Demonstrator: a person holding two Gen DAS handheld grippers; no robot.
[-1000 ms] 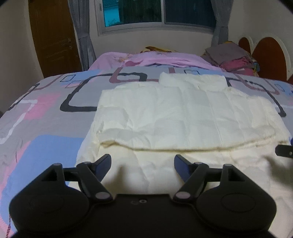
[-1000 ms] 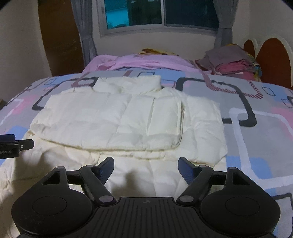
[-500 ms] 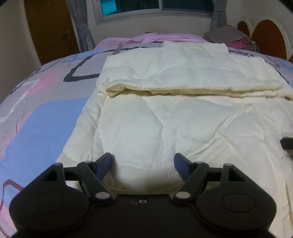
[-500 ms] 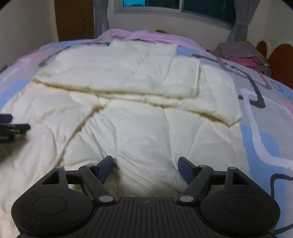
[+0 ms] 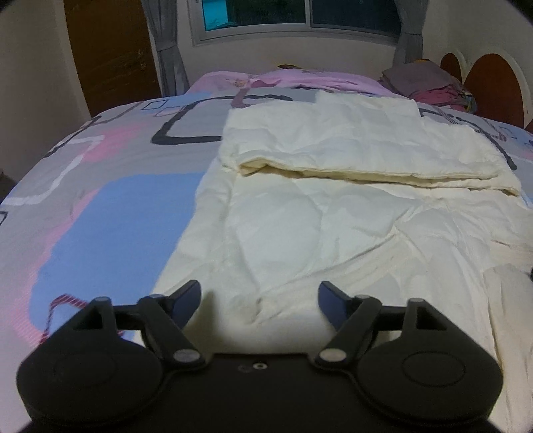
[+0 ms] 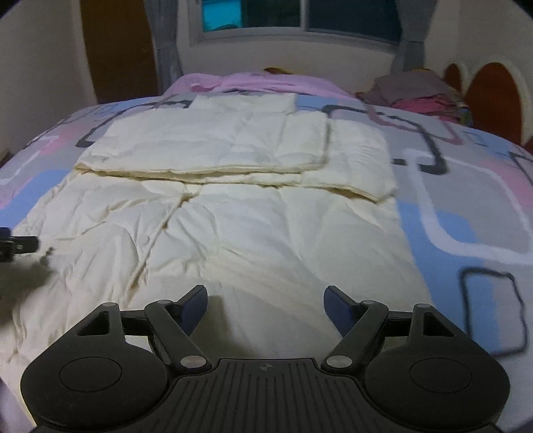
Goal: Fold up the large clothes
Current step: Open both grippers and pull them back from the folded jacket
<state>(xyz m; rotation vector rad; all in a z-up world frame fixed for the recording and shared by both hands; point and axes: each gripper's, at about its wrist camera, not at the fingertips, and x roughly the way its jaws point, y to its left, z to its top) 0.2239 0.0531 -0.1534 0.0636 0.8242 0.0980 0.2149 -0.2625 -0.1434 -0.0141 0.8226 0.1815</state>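
A large cream quilted garment (image 5: 333, 226) lies spread on the patterned bedspread (image 5: 110, 213), its far part folded over in a thick layer (image 5: 349, 146). It also shows in the right wrist view (image 6: 250, 226), fold (image 6: 216, 146) at the far end. My left gripper (image 5: 260, 296) is open and empty, low over the garment's near left edge. My right gripper (image 6: 266, 301) is open and empty over the garment's near right part. The left gripper's tip (image 6: 16, 246) shows at the left edge of the right wrist view.
A pink blanket (image 5: 299, 81) lies at the bed's far end below the window (image 5: 299, 16). A stack of folded clothes (image 5: 429, 85) sits at the far right by the headboard (image 5: 489, 90). A brown door (image 5: 113, 53) stands at left.
Both grippers dropped low toward the garment's near edge from a higher, farther view, then rose slightly. Both stayed open and empty. The garment has not moved.
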